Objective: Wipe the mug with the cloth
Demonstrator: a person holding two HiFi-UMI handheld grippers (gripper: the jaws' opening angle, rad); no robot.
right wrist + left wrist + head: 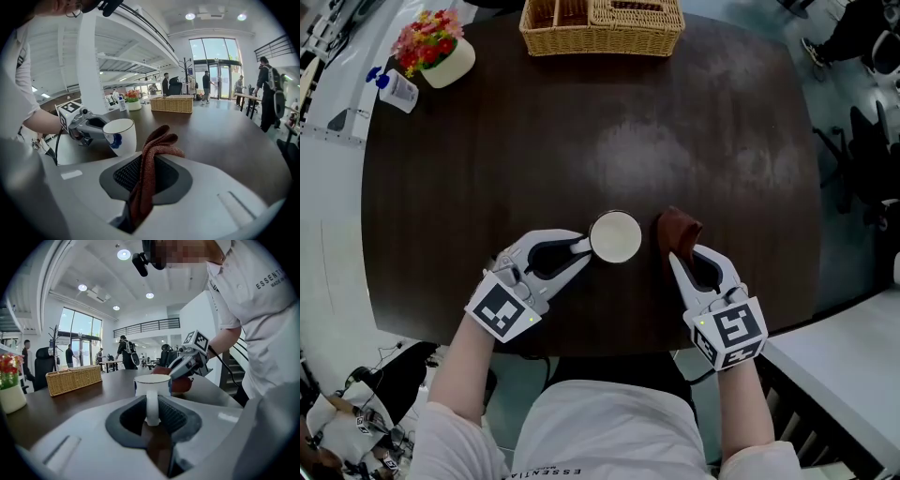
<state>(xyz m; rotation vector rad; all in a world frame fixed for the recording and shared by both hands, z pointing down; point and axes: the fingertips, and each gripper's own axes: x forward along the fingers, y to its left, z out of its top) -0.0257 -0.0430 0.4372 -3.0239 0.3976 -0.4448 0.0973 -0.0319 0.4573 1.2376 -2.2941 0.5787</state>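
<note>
Left gripper [578, 249] just left of the mug [615, 237], jaws clenched on the mug's handle [152, 406]. Mug white, upright, open top up, over the dark desk [581, 131]. Just right of the mug, not touching it, the right gripper [679, 255], jaws grasping a bunched red-brown cloth [678, 228] that pokes past the tips.
</note>
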